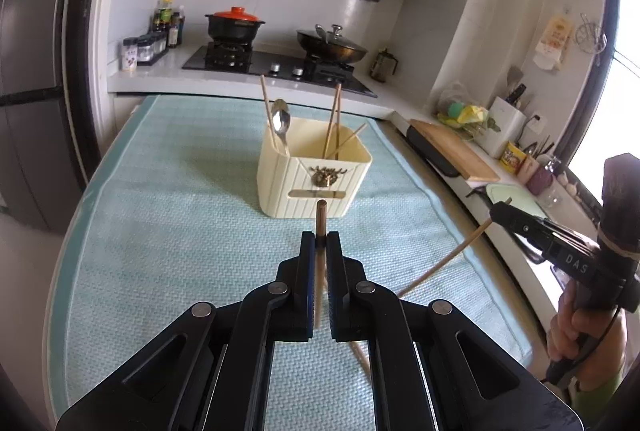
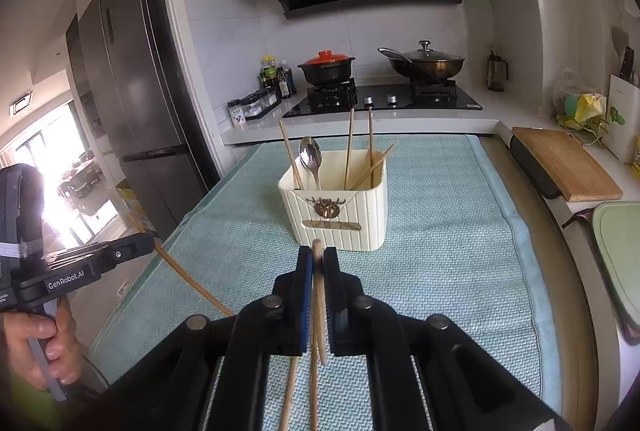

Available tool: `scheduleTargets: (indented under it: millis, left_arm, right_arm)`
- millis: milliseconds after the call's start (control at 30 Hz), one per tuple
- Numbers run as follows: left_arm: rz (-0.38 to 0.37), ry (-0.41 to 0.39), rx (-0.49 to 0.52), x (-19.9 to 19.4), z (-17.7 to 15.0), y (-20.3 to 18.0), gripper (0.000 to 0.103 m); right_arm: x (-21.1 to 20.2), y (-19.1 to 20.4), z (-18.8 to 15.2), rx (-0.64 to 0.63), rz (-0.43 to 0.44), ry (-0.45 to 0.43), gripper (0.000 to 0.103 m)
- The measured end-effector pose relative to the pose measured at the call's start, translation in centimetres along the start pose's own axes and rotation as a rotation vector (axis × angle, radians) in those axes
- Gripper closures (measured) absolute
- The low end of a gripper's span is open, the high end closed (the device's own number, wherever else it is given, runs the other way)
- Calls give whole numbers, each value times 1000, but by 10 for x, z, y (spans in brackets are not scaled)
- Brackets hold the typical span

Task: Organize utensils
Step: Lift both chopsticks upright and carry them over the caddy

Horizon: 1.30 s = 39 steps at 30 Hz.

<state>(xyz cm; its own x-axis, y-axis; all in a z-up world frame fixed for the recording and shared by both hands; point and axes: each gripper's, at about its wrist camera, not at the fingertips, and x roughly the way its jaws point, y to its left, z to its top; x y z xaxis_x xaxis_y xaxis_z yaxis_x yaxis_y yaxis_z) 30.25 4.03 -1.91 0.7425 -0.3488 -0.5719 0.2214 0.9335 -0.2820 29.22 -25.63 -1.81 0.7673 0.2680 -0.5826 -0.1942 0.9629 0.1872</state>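
L gripper point(image 1: 320, 237) pinching dark-tip chopstick point(image 1: 320, 217); R gripper point(image 2: 318, 259) pinching pale chopstick point(image 2: 319, 295); both short of cream holder point(image 1: 316, 175) on mat; tip each upright, lower into open compartment, avoid spoon point(image 1: 281, 123).

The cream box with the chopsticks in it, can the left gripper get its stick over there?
Probably yes. The left gripper is shut on a chopstick, and only bare blue mat lies between it and the cream box, whose top is open.

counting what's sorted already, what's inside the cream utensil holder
Inside the cream utensil holder stand a metal spoon and four wooden chopsticks. Their lower ends and the holder's bottom are hidden by its walls.
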Motion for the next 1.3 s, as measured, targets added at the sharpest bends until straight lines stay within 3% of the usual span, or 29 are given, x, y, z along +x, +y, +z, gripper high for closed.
scheduleTargets:
  millis: [667,1067,1300]
  left_arm:
    - [-15,-111,47,-19,37,-17,100]
    - [-7,-261,115,-8,117,-31,100]
    - [1,-337,116,29,164,-28,100]
  right_arm:
    - [-29,13,36,-65,-29,-149,97]
    - [-18,15,104,-116,-59,-296,97]
    - [9,13,149,-134,-92,-408,97]
